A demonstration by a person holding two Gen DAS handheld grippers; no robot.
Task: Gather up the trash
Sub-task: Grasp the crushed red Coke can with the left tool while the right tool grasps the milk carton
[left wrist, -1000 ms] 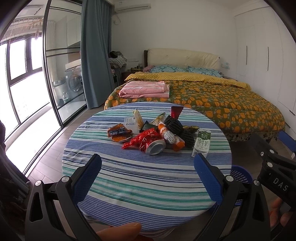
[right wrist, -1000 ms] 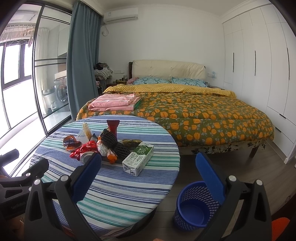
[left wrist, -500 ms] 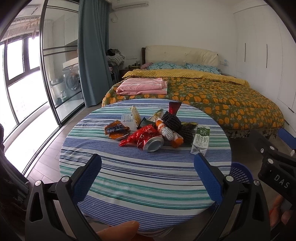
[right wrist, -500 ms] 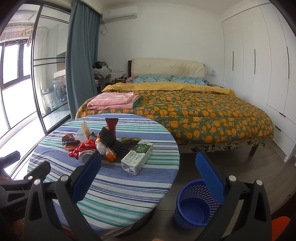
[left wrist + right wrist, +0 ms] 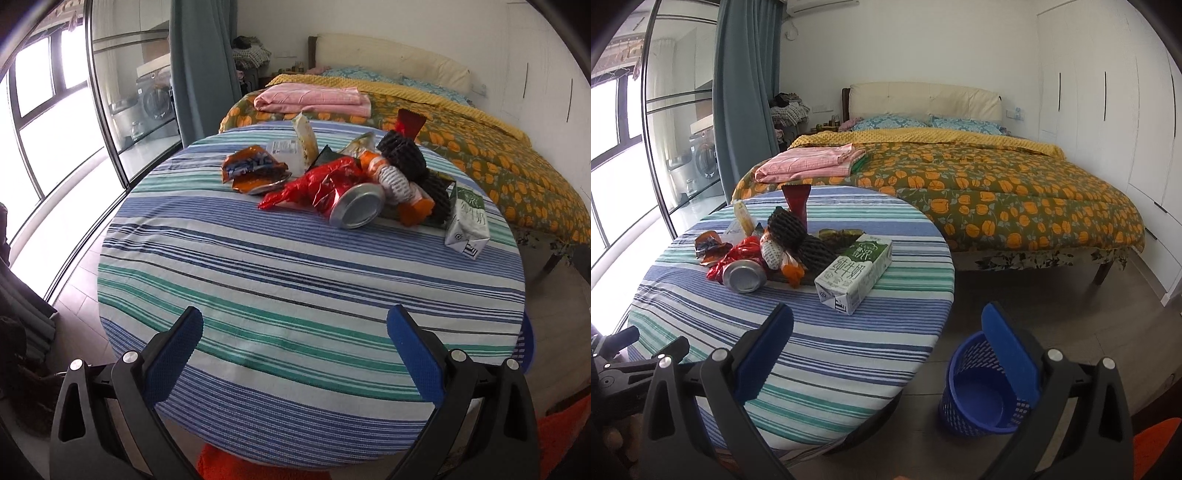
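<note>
Lying heaped on the round striped table (image 5: 258,280) is crinkled trash (image 5: 343,181): wrappers, a metal can (image 5: 745,276), a boxy milk carton (image 5: 854,275). Only the right view fully shows the blue mesh bin (image 5: 975,391). The left gripper (image 5: 295,354) and right gripper (image 5: 886,354) both gape, empty.

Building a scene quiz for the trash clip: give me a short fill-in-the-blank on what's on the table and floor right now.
1. The milk carton lies on the round table at the pile's ____ end.
2. The waste basket on the floor is ____ in colour.
3. Both the left gripper and the right gripper are ____.
4. The metal can lies on its ____.

Missing words: right; blue; open; side
</note>
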